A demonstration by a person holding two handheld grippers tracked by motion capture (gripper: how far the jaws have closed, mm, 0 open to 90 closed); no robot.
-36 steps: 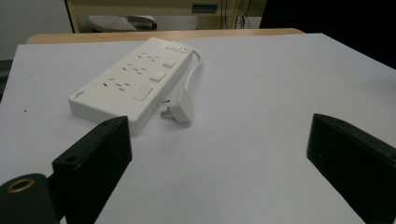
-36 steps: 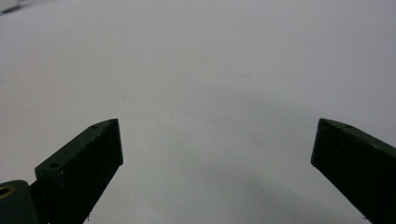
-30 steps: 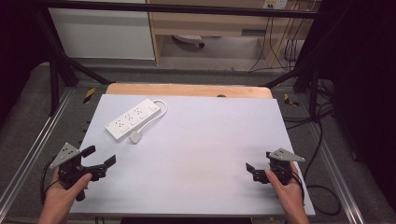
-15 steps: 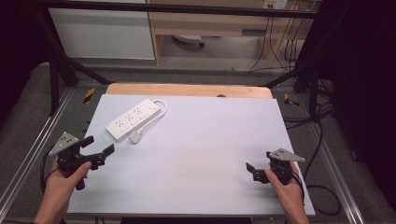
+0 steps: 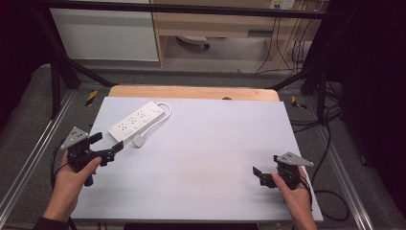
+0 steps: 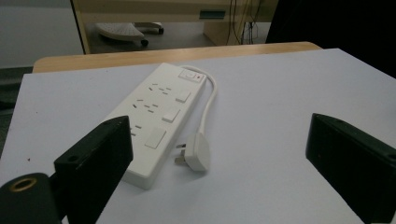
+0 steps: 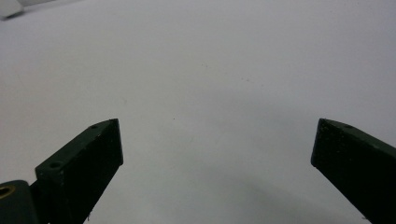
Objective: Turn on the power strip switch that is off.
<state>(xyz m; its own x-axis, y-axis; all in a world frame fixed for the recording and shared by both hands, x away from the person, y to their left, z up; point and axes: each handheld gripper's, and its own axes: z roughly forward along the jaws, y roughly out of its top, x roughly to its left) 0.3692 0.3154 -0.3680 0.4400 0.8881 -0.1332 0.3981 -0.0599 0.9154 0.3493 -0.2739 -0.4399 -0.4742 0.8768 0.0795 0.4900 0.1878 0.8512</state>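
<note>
One power strip [image 5: 136,123] lies on the table [image 5: 206,158], near the far left corner, with its one plug [image 5: 139,141] just beside it on the near side, cord looped round the far end. The rest of the white top is bare and wide. Two claws: the left claw [image 5: 106,146] hovers near the strip's near end, jaws wide apart, holding nothing. The right claw [image 5: 258,175] sits by the near right edge, also wide open and empty.

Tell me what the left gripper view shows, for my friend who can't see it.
A white power strip lies on a pale table, its white plug resting beside it on a looping cord. The open left gripper points toward them, touching nothing.
</note>
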